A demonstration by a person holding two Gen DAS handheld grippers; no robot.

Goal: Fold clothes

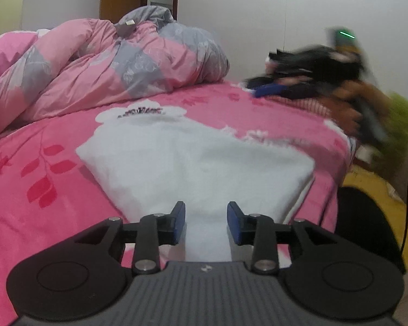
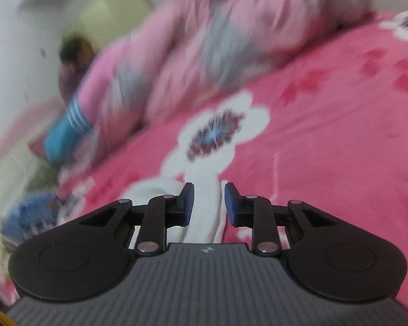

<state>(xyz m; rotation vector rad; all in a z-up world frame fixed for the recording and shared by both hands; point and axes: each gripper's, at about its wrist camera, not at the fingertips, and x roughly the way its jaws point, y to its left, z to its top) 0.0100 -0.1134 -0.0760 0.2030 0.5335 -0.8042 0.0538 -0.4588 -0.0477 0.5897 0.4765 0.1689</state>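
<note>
White garment (image 1: 198, 160) spread flat on the pink flowered bed sheet (image 1: 40, 190), near edge running under the left gripper (image 1: 206, 222) and lost behind its body. Left fingers (image 1: 178, 221) parted to a moderate gap, white cloth lying in that gap, pads clear of it on both sides. Heaped behind: pink and grey quilt (image 1: 108, 62), upper end cut off by the frame edge. At the far right corner of the bed, a dark pile of clothes (image 1: 312, 76), smeared by blur, single pieces hard to separate; a brown shape and something green beside it, not identifiable.

In the right wrist view, heavily blurred all over. Right gripper (image 2: 207, 203) with fingers (image 2: 189, 203) narrowly apart, a strip of white garment (image 2: 206, 206) between them, apparently loose, contact with the pads hard to judge. Strip's lower part hidden behind the gripper body. Beyond: white flower print (image 2: 217, 133) on the sheet, quilt (image 2: 204, 40) as streaks, a blue striped item (image 2: 65, 133) at left, unclear.
</note>
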